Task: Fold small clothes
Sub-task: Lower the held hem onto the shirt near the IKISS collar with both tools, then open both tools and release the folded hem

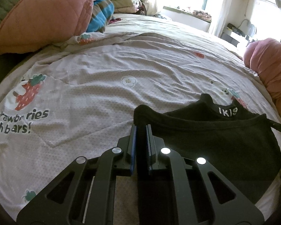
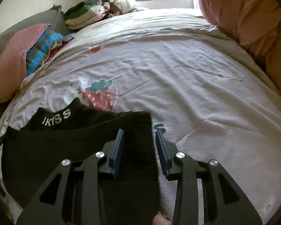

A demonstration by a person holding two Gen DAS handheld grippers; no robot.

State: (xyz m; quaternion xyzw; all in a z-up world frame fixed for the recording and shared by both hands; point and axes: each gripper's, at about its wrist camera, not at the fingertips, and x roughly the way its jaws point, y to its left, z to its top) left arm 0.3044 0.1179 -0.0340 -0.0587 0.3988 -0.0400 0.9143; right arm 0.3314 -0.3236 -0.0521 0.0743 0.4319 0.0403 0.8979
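Observation:
A small black garment (image 1: 215, 140) with white letters on its band lies on the strawberry-print bedsheet (image 1: 103, 86), at the lower right of the left wrist view. My left gripper (image 1: 140, 129) is shut on its left corner, and the cloth bunches up above the fingertips. In the right wrist view the same black garment (image 2: 65, 146) fills the lower left. My right gripper (image 2: 139, 133) is open around its right corner. The cloth lies between the blue pads (image 2: 119, 142), which do not press on it.
A pink pillow (image 1: 43, 13), a blue striped blanket (image 1: 99, 15) and a stack of folded clothes (image 1: 121, 0) sit at the far left of the bed. A pink bundle (image 1: 267, 65) lies at the right edge. A person's fingertip (image 2: 160, 220) shows below the right gripper.

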